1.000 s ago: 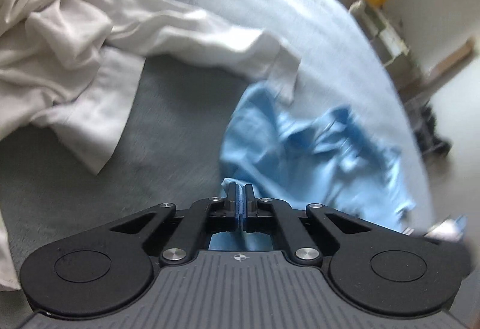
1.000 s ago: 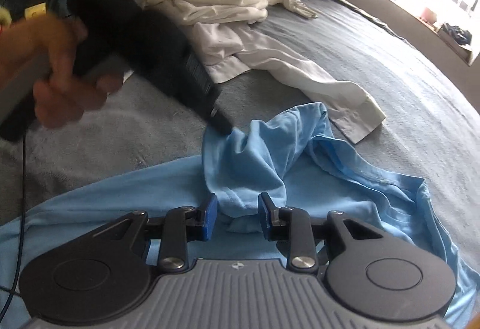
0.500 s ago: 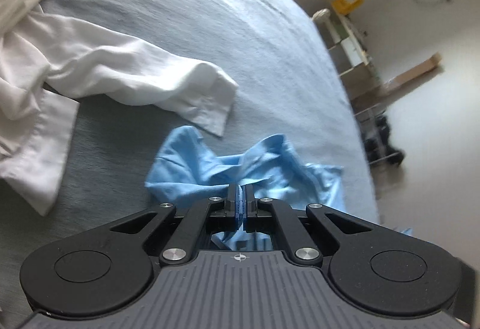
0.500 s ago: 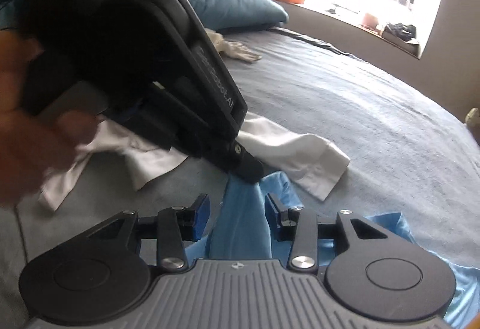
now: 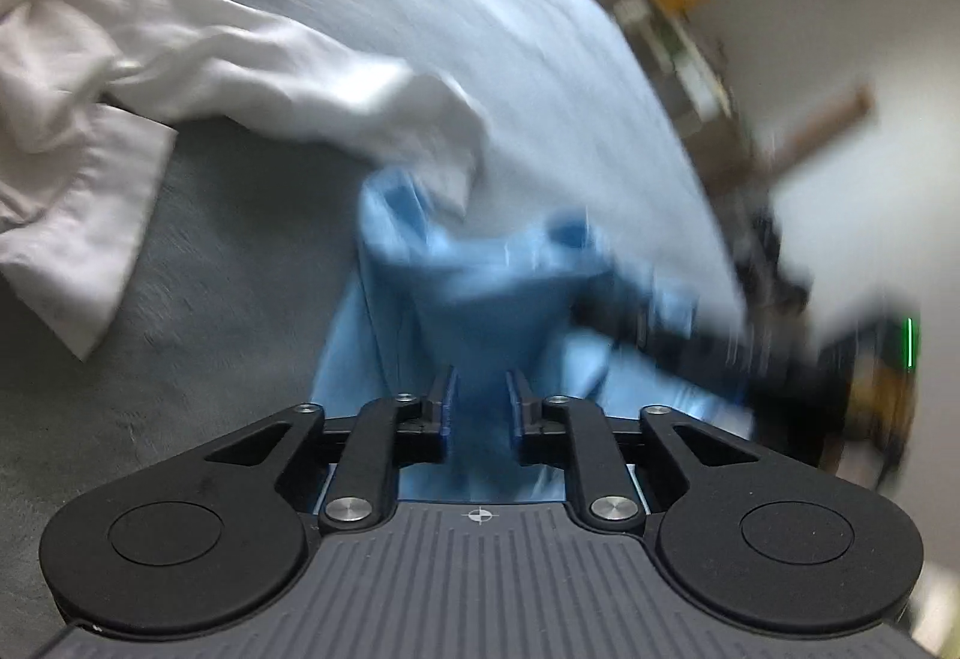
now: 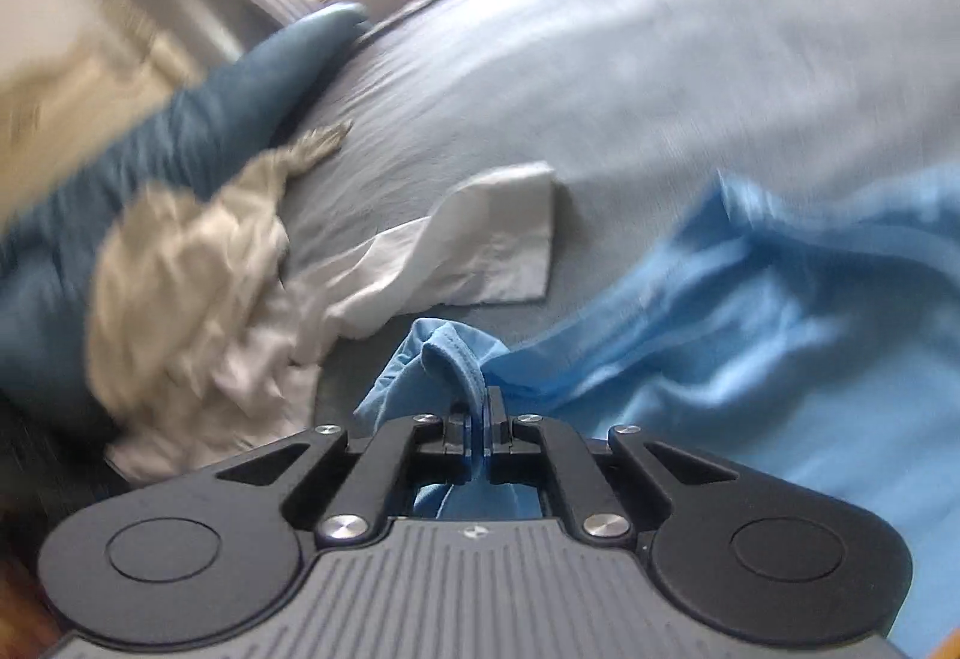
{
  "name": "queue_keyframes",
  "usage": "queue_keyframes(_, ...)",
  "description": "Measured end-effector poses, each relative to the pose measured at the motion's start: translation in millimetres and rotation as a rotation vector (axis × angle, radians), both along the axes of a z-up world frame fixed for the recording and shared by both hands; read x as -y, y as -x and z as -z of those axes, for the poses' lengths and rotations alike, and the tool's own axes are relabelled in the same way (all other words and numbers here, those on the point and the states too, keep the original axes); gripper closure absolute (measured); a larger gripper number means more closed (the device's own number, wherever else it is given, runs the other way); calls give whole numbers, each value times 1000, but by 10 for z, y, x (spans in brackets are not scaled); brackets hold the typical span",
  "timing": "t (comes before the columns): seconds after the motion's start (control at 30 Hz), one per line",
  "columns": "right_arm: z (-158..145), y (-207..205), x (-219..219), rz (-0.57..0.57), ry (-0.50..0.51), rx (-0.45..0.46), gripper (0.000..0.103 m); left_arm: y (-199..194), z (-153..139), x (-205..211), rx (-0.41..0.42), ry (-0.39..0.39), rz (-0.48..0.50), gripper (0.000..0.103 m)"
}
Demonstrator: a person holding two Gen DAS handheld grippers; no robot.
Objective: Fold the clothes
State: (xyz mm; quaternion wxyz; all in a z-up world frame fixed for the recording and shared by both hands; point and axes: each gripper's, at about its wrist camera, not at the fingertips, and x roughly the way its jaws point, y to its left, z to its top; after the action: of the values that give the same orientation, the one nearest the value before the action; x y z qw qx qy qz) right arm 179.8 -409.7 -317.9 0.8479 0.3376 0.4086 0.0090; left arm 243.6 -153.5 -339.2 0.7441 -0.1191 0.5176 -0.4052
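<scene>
A light blue shirt (image 5: 480,269) lies crumpled on the grey bed. In the left wrist view my left gripper (image 5: 480,395) has its jaws opening, a narrow gap between them; blue cloth runs loosely through the gap. My right gripper (image 6: 478,422) is shut on a folded hem of the blue shirt (image 6: 750,329), which spreads away to the right. Its blurred black body (image 5: 750,353) shows at the right of the left wrist view, against the blue cloth. Both views are smeared by motion.
A white shirt (image 5: 210,59) with a long sleeve and cuff (image 6: 498,239) lies just behind the blue one. A cream garment (image 6: 180,269) and a dark blue pillow (image 6: 180,131) sit at the left. Grey bedding (image 6: 600,59) stretches beyond. Shelves (image 5: 684,41) stand past the bed's edge.
My left jaws, pinched on the blue cloth before, have parted. My right jaws have closed on the blue hem, and that gripper has rolled and swung; the left gripper has left its view.
</scene>
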Motion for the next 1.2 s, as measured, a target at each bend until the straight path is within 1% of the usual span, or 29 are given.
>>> queue_keyframes(0.03, 86, 12, 88, 31, -58, -13, 99, 100, 19, 98, 53, -38, 50, 81)
queue_keyframes(0.07, 159, 22, 163, 56, -105, -23, 99, 214, 30, 209, 124, -80, 99, 81)
queue_keyframes(0.17, 280, 35, 285, 82, -163, -29, 99, 451, 68, 466, 311, -183, 204, 79)
queue_keyframes(0.23, 360, 43, 366, 100, -202, -32, 99, 506, 101, 563, 387, -222, 242, 78)
queue_keyframes(0.37, 443, 23, 448, 91, -222, -44, 99, 468, 181, 641, 438, -256, 279, 79)
queue_keyframes(0.4, 459, 17, 460, 84, -221, -47, 99, 466, 175, 665, 462, -258, 286, 79)
queue_keyframes(0.53, 532, -18, 506, 61, -216, -60, 99, 518, 181, 806, 565, -283, 376, 79)
queue_keyframes(0.63, 596, -8, 570, 61, -225, -67, 99, 564, 230, 910, 624, -312, 440, 78)
queue_keyframes(0.77, 687, -12, 633, 69, -244, -77, 99, 584, 289, 1016, 666, -331, 496, 78)
queue_keyframes(0.9, 757, -14, 669, 69, -259, -83, 99, 570, 338, 1074, 663, -332, 529, 77)
queue_keyframes(1.0, 790, -25, 681, 64, -260, -89, 99, 540, 377, 1098, 641, -327, 535, 77)
queue_keyframes(1.1, 793, -29, 689, 60, -260, -87, 99, 490, 384, 1082, 602, -303, 513, 77)
queue_keyframes(1.17, 777, -29, 691, 59, -255, -83, 99, 457, 381, 1056, 569, -281, 493, 78)
queue_keyframes(1.2, 766, -30, 692, 59, -253, -79, 99, 444, 374, 1038, 555, -267, 484, 82)
